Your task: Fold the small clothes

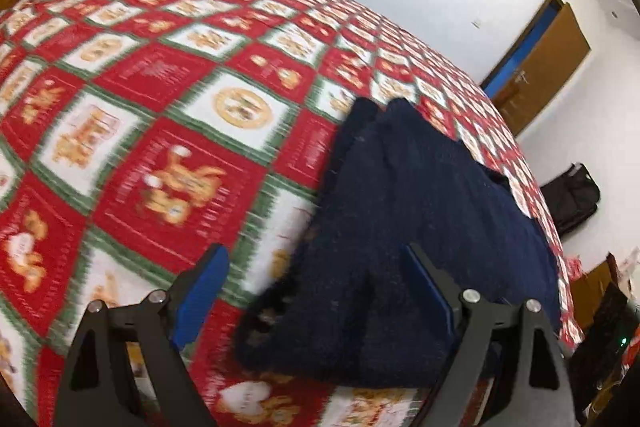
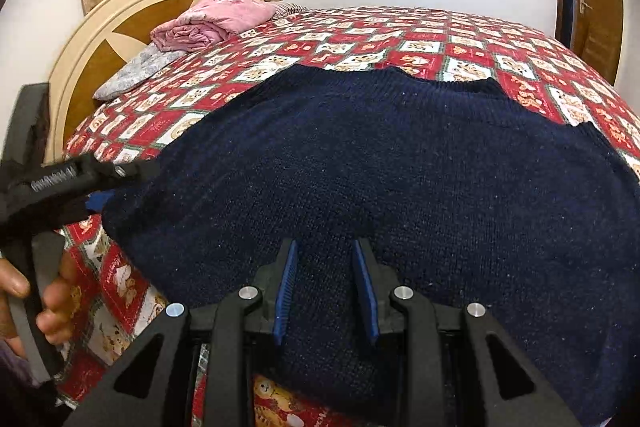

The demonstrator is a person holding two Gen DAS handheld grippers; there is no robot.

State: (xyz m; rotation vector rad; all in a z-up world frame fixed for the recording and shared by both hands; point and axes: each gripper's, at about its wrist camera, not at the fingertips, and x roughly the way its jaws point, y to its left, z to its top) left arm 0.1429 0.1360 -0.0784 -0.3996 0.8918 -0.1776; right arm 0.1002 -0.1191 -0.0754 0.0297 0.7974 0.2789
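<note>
Here the navy knitted sweater (image 2: pixel 380 167) lies flat on the red patchwork-quilted bed (image 2: pixel 460 43), ready for folding. The right hand-held gripper (image 2: pixel 326 287) clenches its near hem, presumably to lift it; the left hand-held gripper (image 1: pixel 316 291) gapes released at the sweater's side edge.

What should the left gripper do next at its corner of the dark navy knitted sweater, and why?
Probably close the left gripper on the near corner of the dark navy knitted sweater. Its jaws stand wide with the hem between them, while the right gripper seems already pinched on the hem. With both corners held, the fold could start across the red patterned bedspread.
</note>
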